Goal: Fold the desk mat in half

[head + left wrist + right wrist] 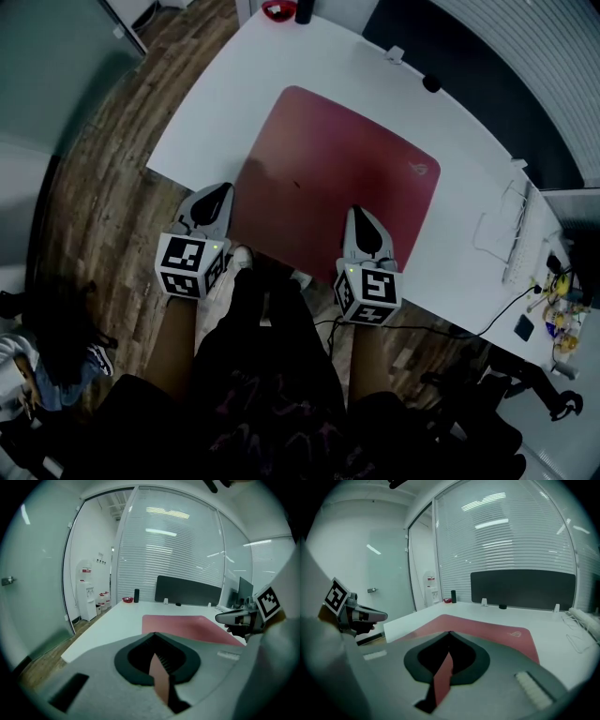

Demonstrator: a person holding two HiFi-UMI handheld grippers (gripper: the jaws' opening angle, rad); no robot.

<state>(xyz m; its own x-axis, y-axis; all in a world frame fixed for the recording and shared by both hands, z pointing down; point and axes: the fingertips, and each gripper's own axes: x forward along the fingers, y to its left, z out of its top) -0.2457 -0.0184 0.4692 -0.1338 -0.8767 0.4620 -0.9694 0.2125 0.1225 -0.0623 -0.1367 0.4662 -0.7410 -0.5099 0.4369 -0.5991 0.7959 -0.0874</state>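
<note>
The red desk mat (337, 173) is lying flat on the white bench (234, 89), its near edge running close along the bench's near edge, just in front of the person's legs. The left claw (217, 201) is clenching on the mat's near left corner, and the right claw (362, 223) is clenching on the near edge further toward the right corner; in each gripper view a thin strip of red mat is standing pinched between the closed jaws. Bare bench is lying open on the left of the mat and beyond its far edge, so there is room ahead on the far side. On the right, a pale keyboard (518, 234) and cables are crowding that end, apart from the mat. At the far rim a red bowl (277, 9) and a black cylinder (303, 11) are sitting side by side, well away from the mat. The head view alone is showing the wooden floor (94, 197) off the left side. The left gripper view is adding a water dispenser (86, 592) by the glass wall, and both gripper views are showing a dark partition panel (522, 588) along the far edge, in front of the blinds. The right gripper view is showing the mat's logo (516, 632) at its far right corner.
</note>
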